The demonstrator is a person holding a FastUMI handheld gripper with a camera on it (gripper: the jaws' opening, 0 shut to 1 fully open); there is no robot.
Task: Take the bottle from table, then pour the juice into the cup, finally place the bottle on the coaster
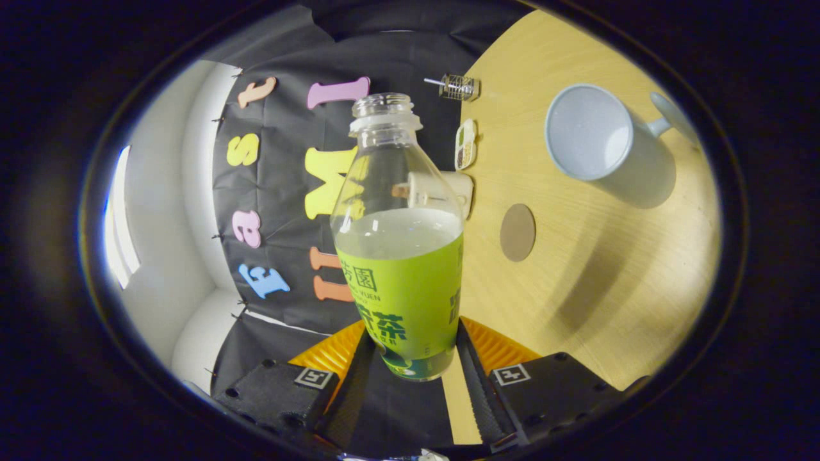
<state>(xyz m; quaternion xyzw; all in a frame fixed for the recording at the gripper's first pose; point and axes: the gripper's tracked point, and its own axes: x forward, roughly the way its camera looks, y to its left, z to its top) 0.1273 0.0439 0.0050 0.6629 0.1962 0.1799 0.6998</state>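
Jaws clamped on uncapped green-label juice bottle (pixel 400 256), about half full – lifted, tilted w/ the view. Beyond on counter (pixel 576 288): round coaster (pixel 517 232), then pale mug (pixel 602 141).

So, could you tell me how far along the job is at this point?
Done: the bottle, uncapped, is off the table and clamped in the gripper. In hand: it looks rolled sideways toward the cup, nothing pouring yet. Left: pouring, then placing it on the coaster.
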